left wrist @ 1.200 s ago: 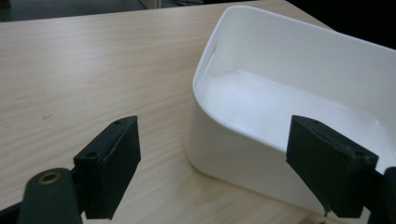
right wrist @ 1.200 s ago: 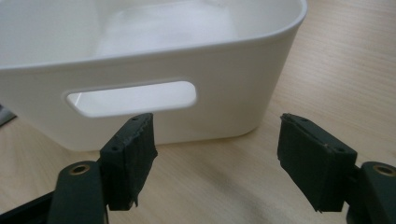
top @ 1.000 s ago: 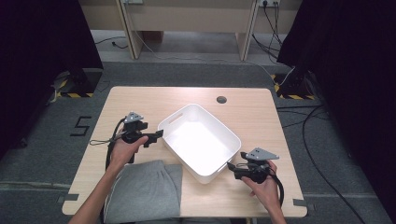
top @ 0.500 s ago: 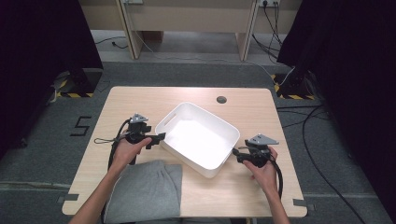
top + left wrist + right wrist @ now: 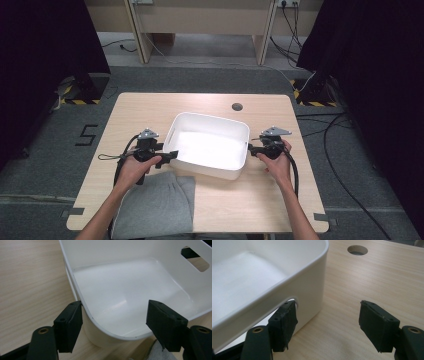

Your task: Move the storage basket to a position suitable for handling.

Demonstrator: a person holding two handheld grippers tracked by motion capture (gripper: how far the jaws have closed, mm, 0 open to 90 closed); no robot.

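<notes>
At the left of the light wooden desk (image 5: 150, 107) lies a folded grey cloth (image 5: 155, 207), near the front edge and just below our left gripper (image 5: 169, 155). It plays no part in what we have in hand.

Our left gripper sits at the left end of the empty white plastic tub (image 5: 210, 145). In the left gripper view its jaws stand wide open, with the tub's rounded corner (image 5: 100, 325) between them. One jaw rests against the outside of the tub wall; the other is over the tub's inside, apart from the plastic. It holds nothing.

The tub stands in the middle of the desk, turned a little askew. We judge it light, since it is empty, and stiff enough to keep its shape, though its thin walls may flex under a pinch. The glossy plastic looks slippery, so a hold on the rim or through the oval handle slot in an end wall seems surest.

Our right gripper (image 5: 254, 148) is at the tub's right end. In the right gripper view its jaws are also wide open: one is at the handle slot (image 5: 292, 300) of the end wall, the other over bare desk, clear of the tub. It grips nothing yet. A round cable hole (image 5: 237, 106) lies beyond the tub.
</notes>
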